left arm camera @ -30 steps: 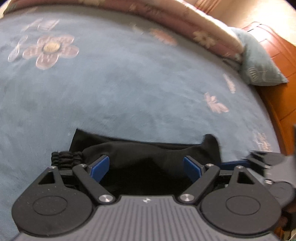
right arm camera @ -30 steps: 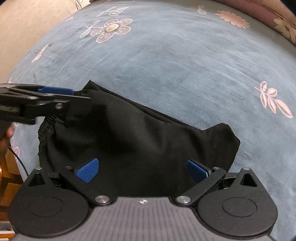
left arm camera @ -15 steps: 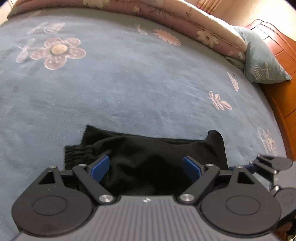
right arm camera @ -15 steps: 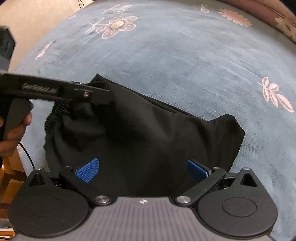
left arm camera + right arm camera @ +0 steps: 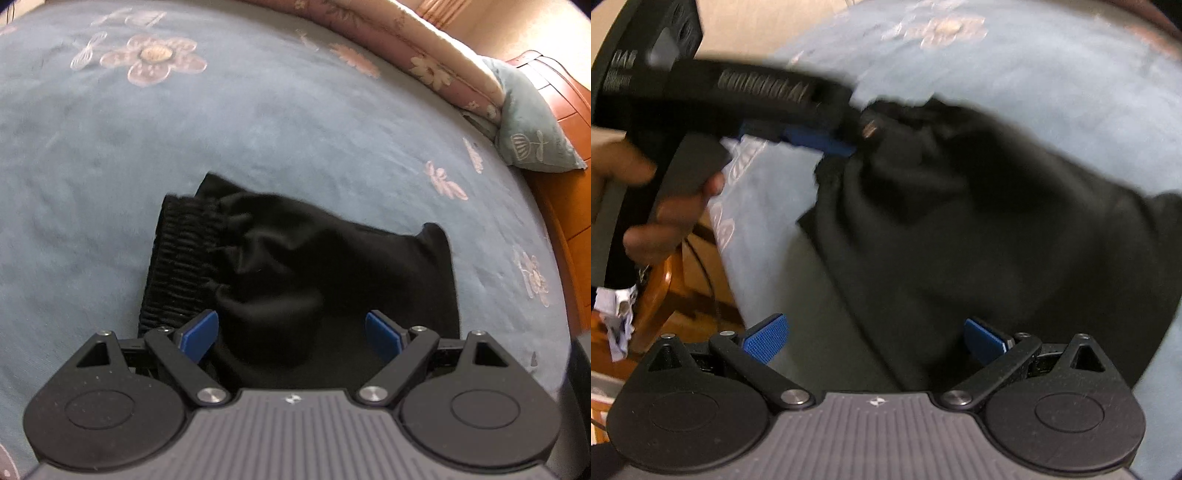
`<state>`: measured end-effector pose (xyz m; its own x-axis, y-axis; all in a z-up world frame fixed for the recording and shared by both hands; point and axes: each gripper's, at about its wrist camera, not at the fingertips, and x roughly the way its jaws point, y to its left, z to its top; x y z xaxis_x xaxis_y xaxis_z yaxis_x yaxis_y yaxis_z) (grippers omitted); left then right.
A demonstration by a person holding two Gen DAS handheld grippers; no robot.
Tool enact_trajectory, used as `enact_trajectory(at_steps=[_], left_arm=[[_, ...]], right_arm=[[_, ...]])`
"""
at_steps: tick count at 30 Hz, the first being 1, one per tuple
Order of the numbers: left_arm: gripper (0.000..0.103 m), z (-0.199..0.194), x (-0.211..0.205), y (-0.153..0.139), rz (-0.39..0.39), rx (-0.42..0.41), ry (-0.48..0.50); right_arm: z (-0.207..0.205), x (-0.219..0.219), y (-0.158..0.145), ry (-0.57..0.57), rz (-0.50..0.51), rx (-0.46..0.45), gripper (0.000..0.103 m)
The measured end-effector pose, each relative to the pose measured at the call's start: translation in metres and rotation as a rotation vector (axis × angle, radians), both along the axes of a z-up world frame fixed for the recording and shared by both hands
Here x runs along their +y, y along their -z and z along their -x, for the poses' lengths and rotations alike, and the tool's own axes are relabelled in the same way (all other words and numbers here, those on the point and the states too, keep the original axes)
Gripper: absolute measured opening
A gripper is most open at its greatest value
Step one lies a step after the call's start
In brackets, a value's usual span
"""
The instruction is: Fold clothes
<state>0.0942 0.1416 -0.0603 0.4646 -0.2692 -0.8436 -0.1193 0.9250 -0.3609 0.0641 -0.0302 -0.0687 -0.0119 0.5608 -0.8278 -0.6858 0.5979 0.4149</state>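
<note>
Black garment lies on the bed, near its near edge, bunched into a compact heap. Elastic waistband is at its left end, gathered and ribbed; the rest is rumpled, with soft bulges and no crisp crease visible. In the left wrist view the outline is roughly oblong, which could fit a garment already doubled over. It could equally be one merely gathered. No neat, squared fold shows, so flattening and squaring appear to be left.

Left gripper: tongs wide, cloth passing between them but not pinched in its own view. In the right wrist view its blue fingertip sits at the waistband end; blur hides whether it touches cloth. A hand holds its handle.

Right gripper: tongs wide, holding nothing; cloth lies ahead of and partly under them, close to the bed's edge. That view is heavily smeared.

Surface: blue-grey plush bedspread with pale flower and leaf motifs. Soft and grippy, so cloth will likely drag rather than slide.

Room: a pink floral quilt is rolled along the far edge. A blue-green pillow sits at the far right corner. An orange wooden frame runs along the right edge. Wooden furniture stands beyond the near-left edge.
</note>
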Motion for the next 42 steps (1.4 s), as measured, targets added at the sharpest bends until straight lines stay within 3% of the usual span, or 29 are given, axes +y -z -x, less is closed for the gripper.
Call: enact_trajectory(at_steps=[5, 10, 15, 20, 23, 27, 39, 42], left_arm=[[0.086, 0.001, 0.01, 0.008, 0.034, 0.006, -0.05], [0.087, 0.019, 0.01, -0.024, -0.039, -0.087, -0.057], [0.087, 0.032, 0.03, -0.018, -0.081, -0.041, -0.138], [0.086, 0.046, 0.058, 0.002, 0.028, -0.003, -0.222], [0.086, 0.051, 0.064, 0.018, 0.063, 0.025, -0.214], [0.086, 0.049, 0.076, 0.035, 0.109, 0.058, -0.148], [0.09, 0.015, 0.117, 0.064, 0.459, 0.111, -0.001], [0.096, 0.006, 0.123, 0.073, 0.556, 0.127, 0.017]], right_arm=[[0.005, 0.007, 0.012, -0.011, 0.02, 0.01, 0.103], [-0.003, 0.0, 0.008, 0.03, -0.01, 0.049, 0.103], [-0.014, -0.026, -0.007, 0.11, -0.03, 0.065, 0.103], [-0.018, -0.052, -0.015, 0.164, -0.015, 0.053, 0.103], [-0.021, -0.061, -0.011, 0.193, -0.001, 0.058, 0.103], [-0.021, -0.06, -0.008, 0.21, 0.017, 0.064, 0.103], [-0.023, -0.043, -0.012, 0.145, 0.097, 0.03, 0.103], [-0.029, -0.034, -0.014, 0.14, 0.092, 0.006, 0.103]])
